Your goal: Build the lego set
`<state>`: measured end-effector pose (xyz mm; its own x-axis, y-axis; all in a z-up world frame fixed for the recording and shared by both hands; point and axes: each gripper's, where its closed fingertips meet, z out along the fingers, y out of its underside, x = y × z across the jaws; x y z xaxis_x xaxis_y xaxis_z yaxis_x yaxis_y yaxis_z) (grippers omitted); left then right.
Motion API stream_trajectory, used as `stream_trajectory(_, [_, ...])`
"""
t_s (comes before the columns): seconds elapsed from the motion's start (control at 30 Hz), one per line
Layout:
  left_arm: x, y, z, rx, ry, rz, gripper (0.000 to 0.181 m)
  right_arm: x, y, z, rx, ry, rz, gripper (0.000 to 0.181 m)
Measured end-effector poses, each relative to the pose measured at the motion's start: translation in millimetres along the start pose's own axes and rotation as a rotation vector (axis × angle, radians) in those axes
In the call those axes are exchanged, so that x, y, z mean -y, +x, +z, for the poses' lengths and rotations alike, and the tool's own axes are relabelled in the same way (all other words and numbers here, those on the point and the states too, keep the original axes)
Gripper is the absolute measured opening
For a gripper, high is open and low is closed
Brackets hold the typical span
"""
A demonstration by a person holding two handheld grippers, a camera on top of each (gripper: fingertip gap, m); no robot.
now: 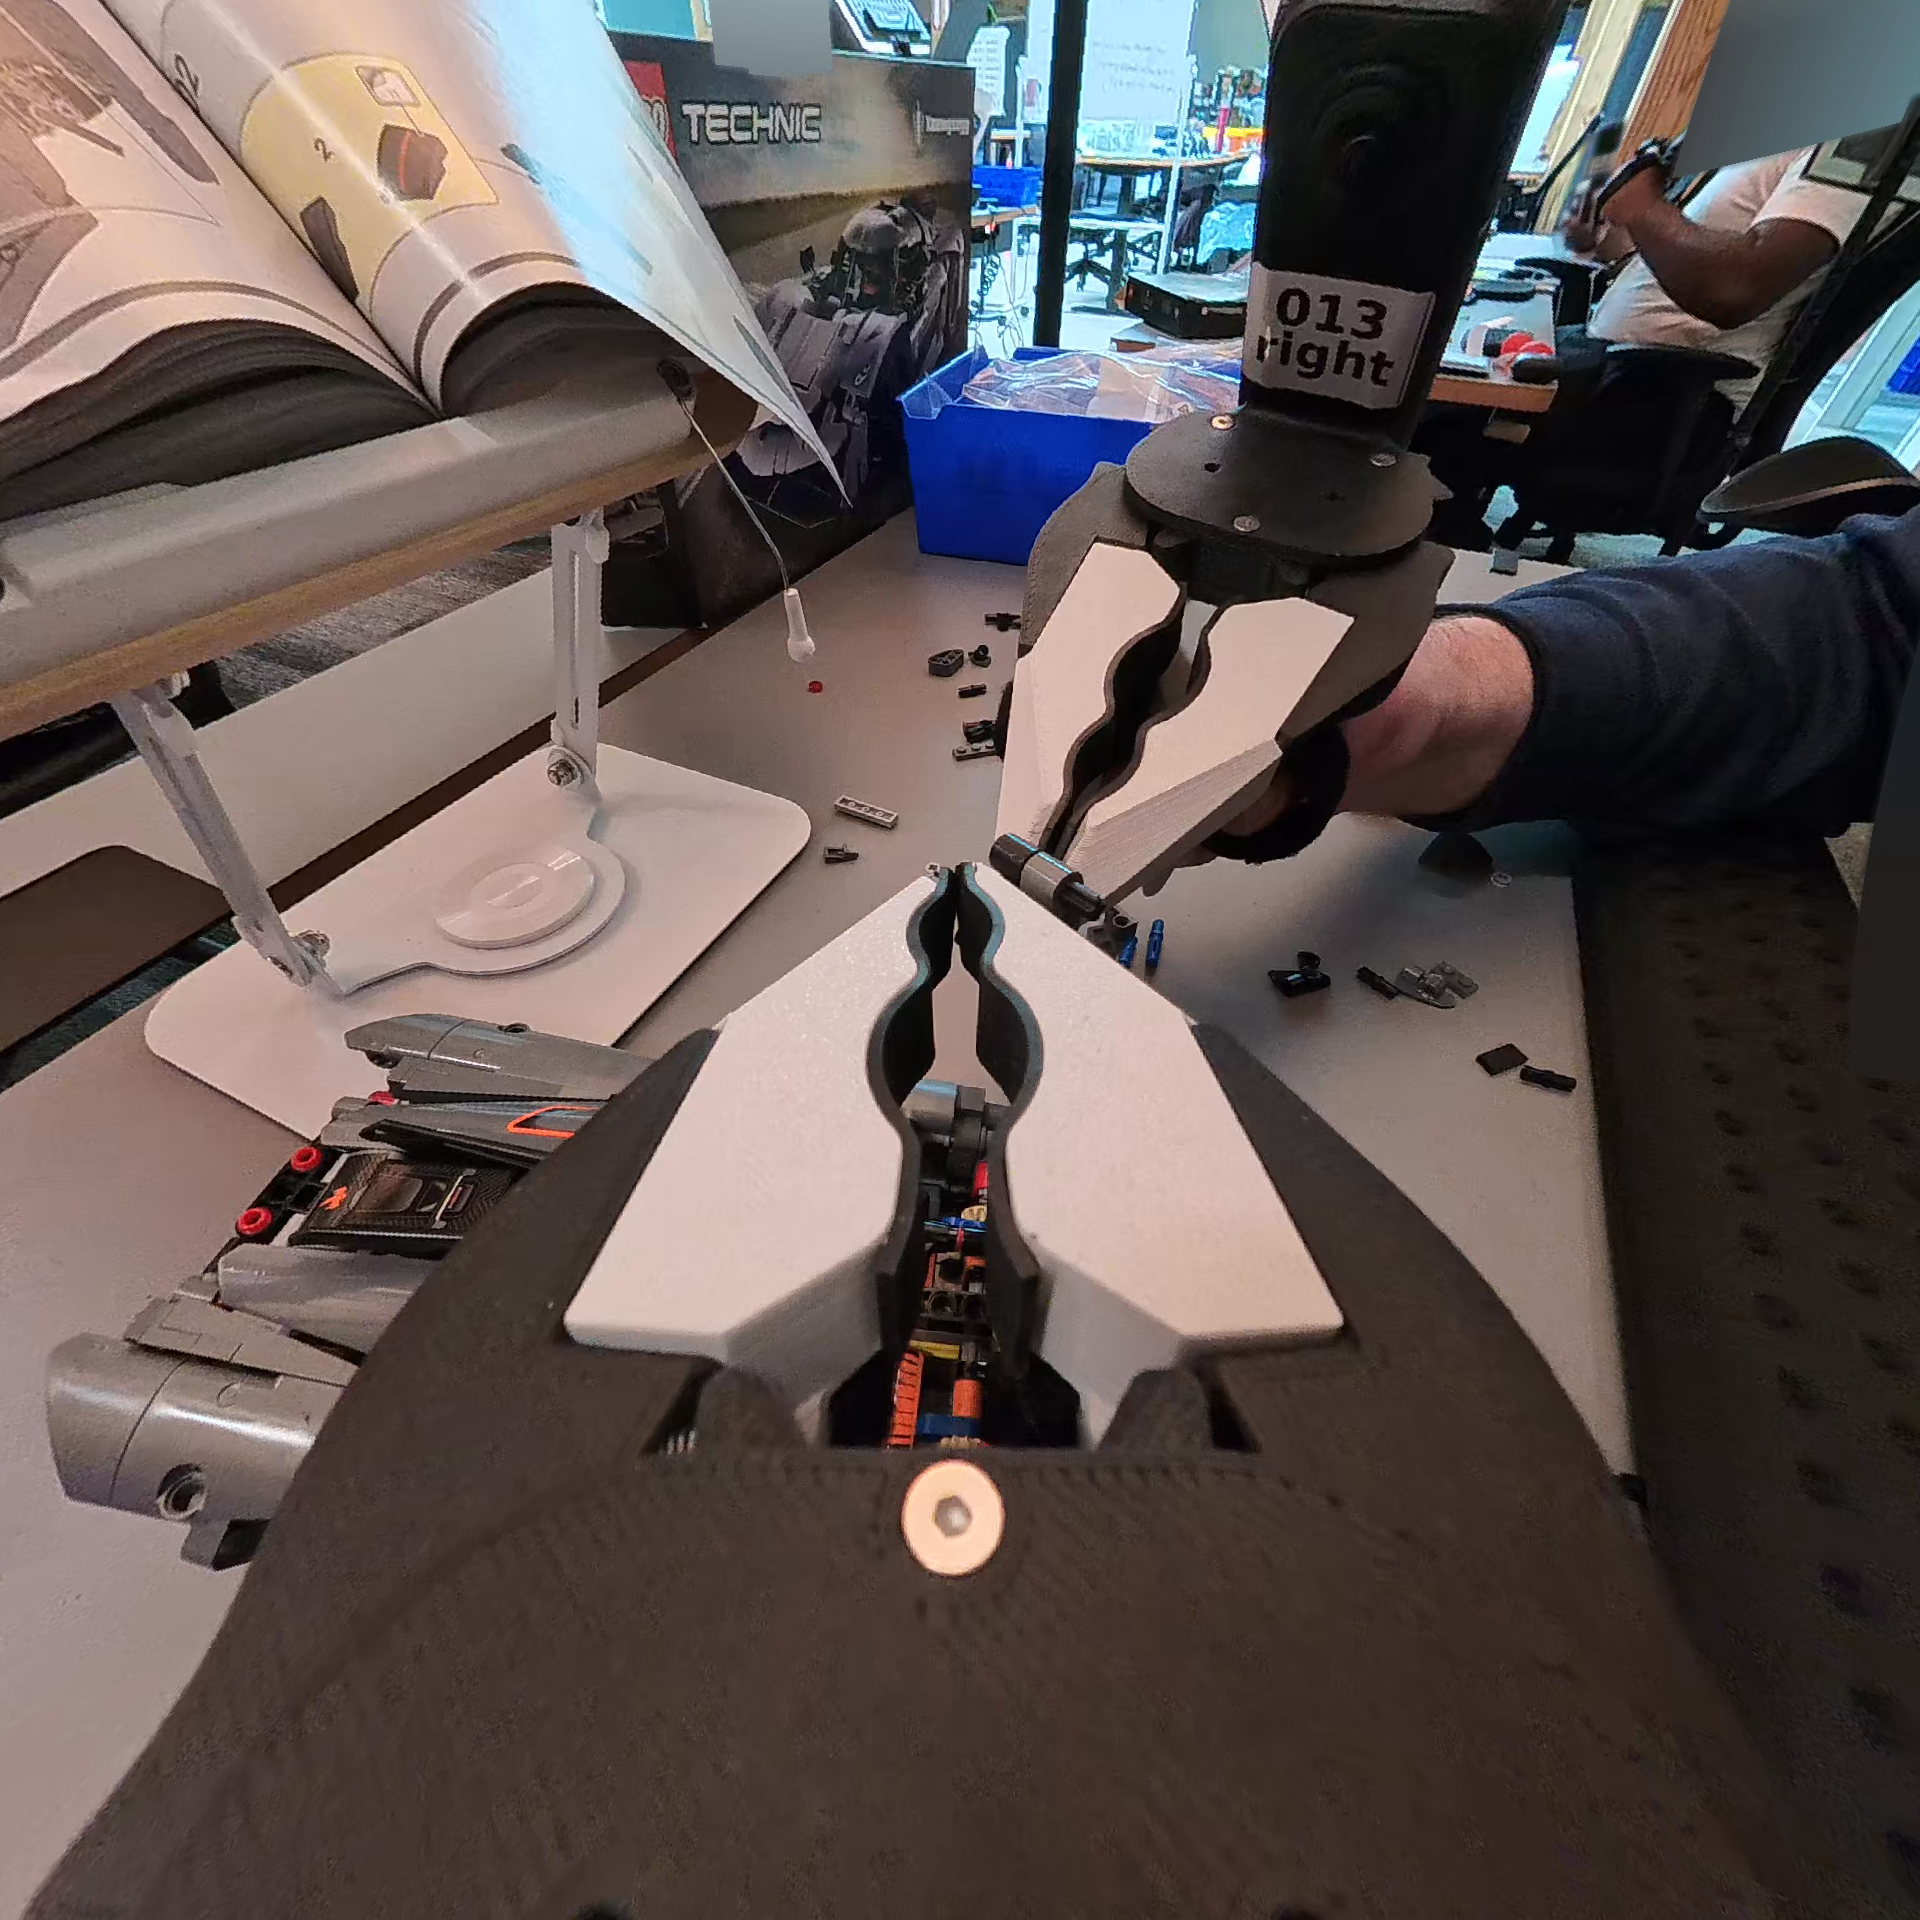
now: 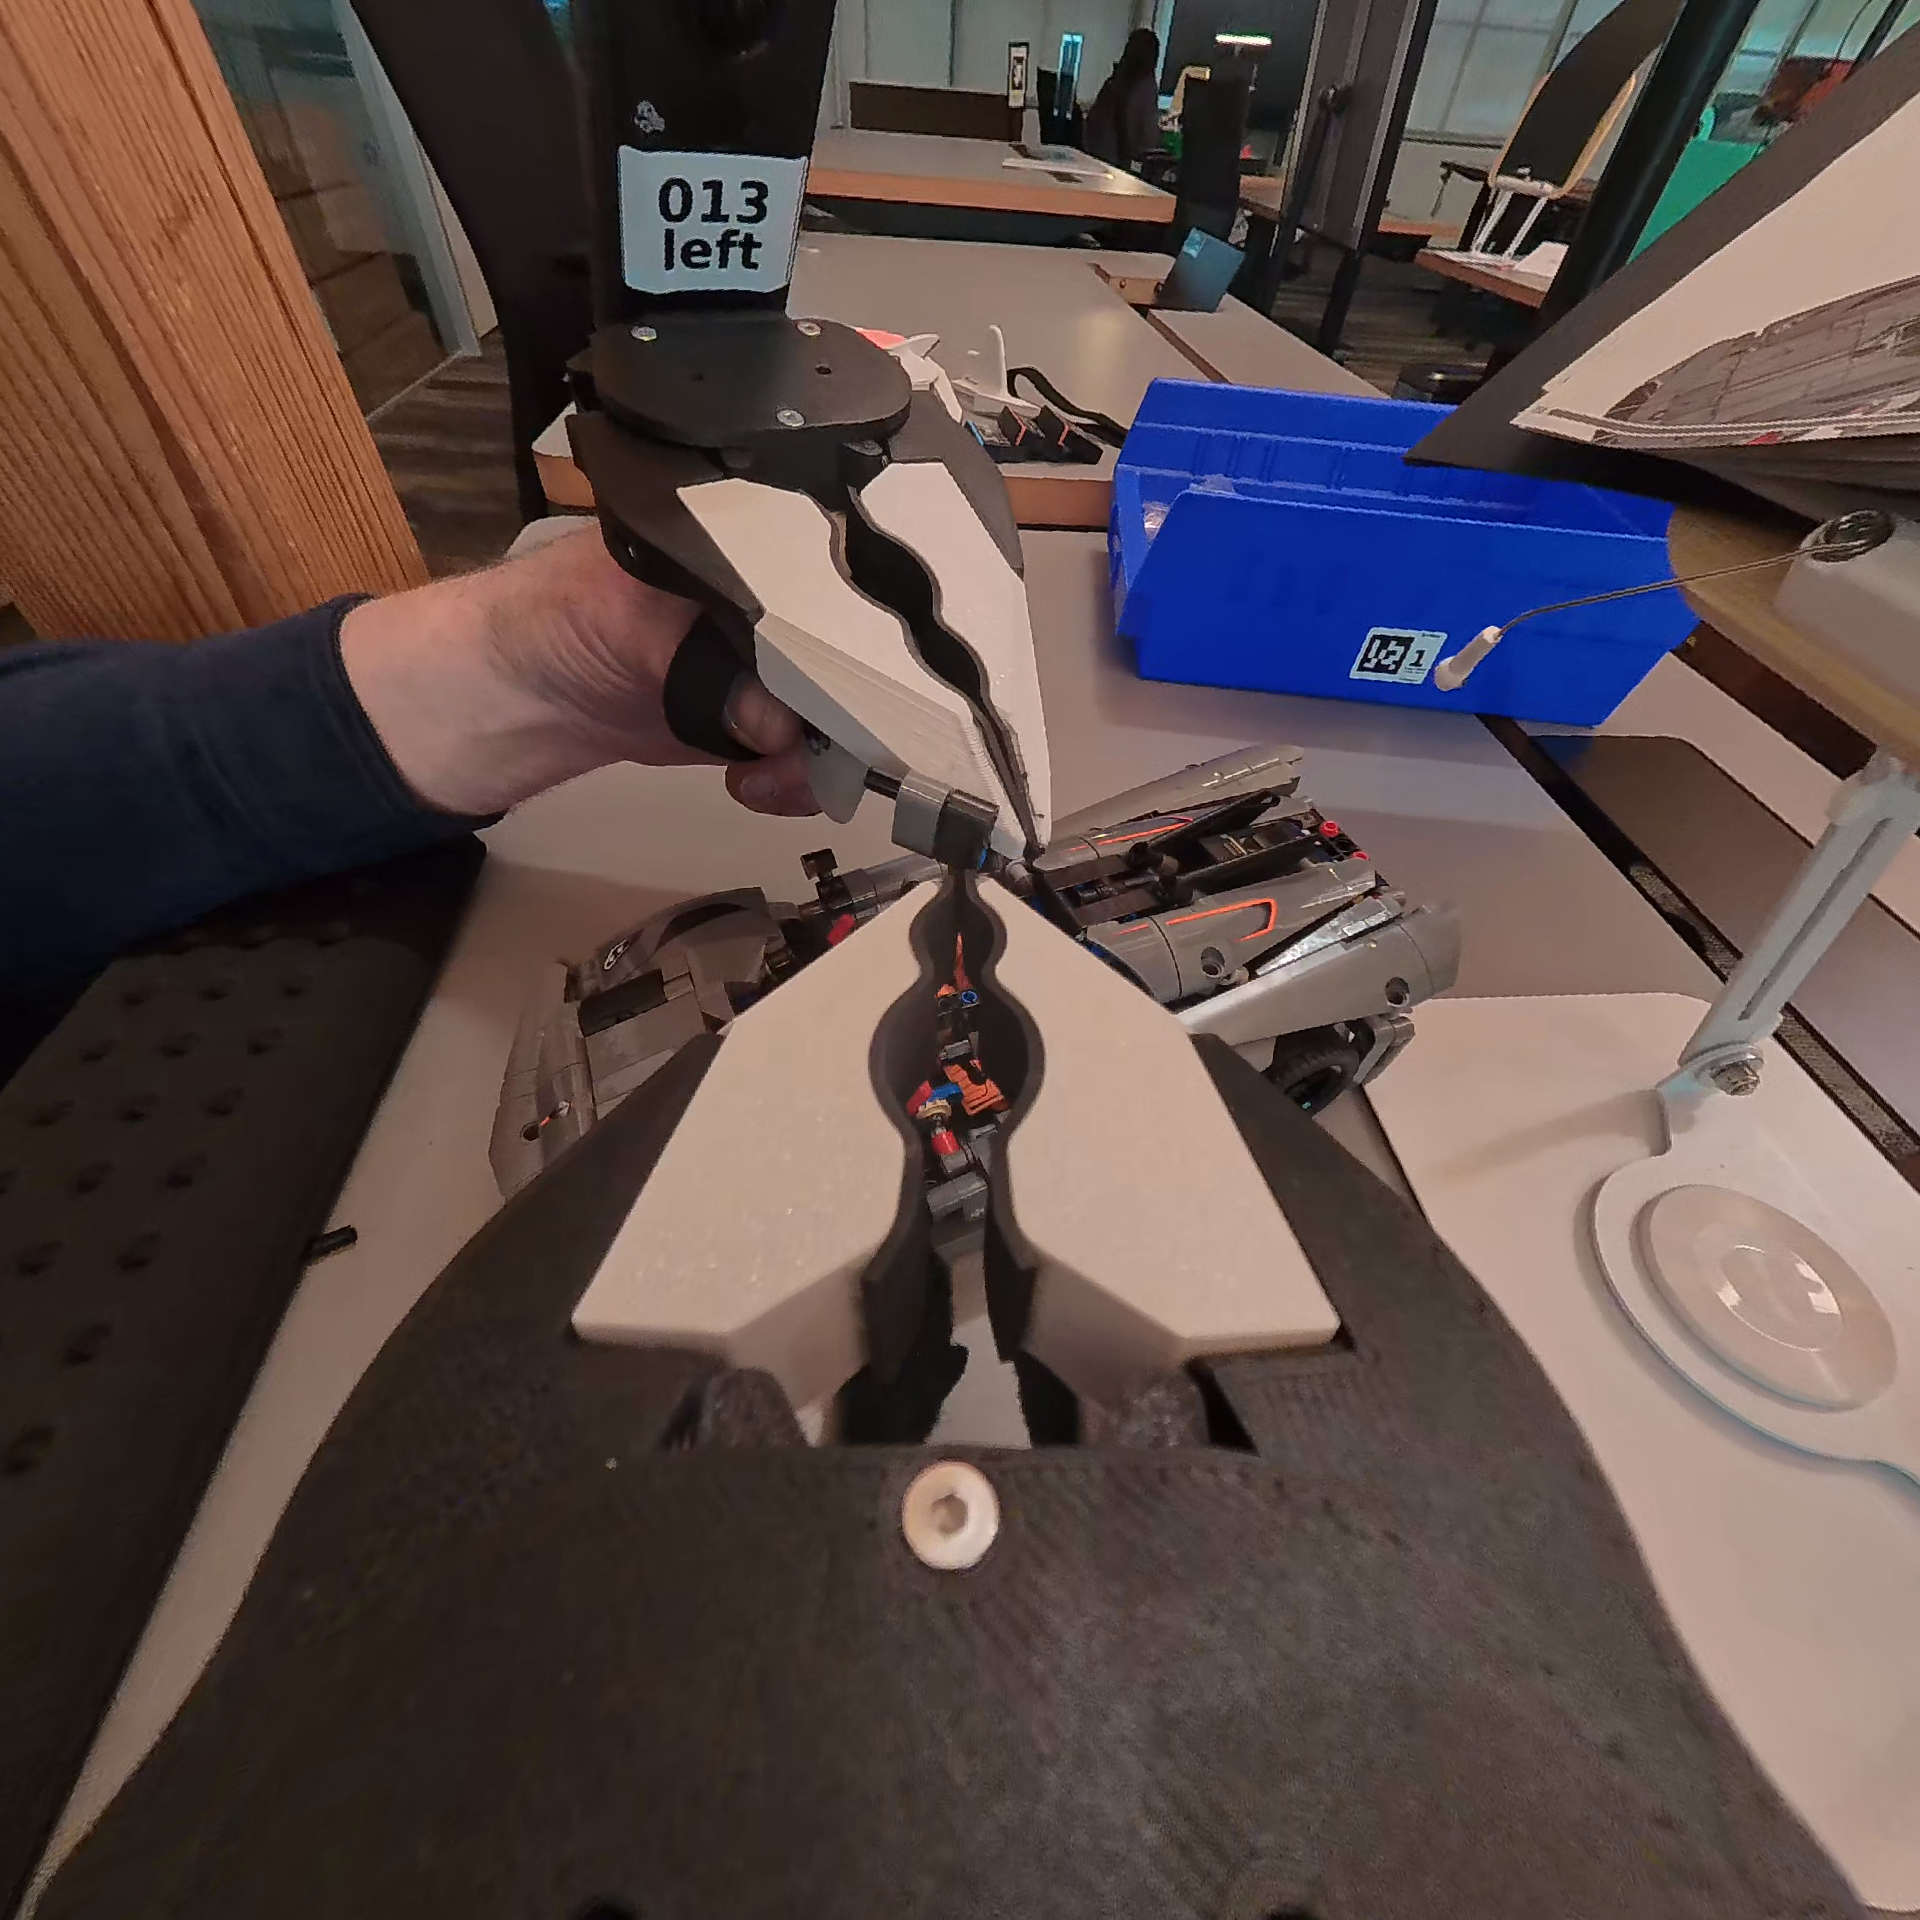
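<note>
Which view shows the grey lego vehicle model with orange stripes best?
Right wrist view: the grey lego vehicle model spreads out on both sides of the fingers. Left wrist view shows only one end, lower left, partly hidden behind the left gripper.

Your landmark is the white book stand (image 1: pixel 499 894), its flat base resting on the grey table (image 1: pixel 1351 1091). Behind it you have the blue plastic bin (image 2: pixel 1382 561), with clear bags inside. Well beyond the bin, a person (image 1: pixel 1714 260) sits at another desk.

Model (image 2: pixel 1247 914) on table (image 2: pixel 1507 1091), bin (image 2: pixel 1351 561) behind, stand (image 2: pixel 1766 1299) right.
</note>
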<state>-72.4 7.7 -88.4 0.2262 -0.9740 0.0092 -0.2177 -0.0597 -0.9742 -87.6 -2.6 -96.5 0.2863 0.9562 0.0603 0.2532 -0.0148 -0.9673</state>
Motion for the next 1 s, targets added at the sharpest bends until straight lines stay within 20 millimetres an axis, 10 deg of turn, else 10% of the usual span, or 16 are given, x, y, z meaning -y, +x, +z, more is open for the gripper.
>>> stream_trajectory(1.0, [-1.9,1.6,-4.1,-0.009,-0.008,0.013,0.0,1.2,-3.0,1.8,-0.025,-0.021,-0.037,0.0])
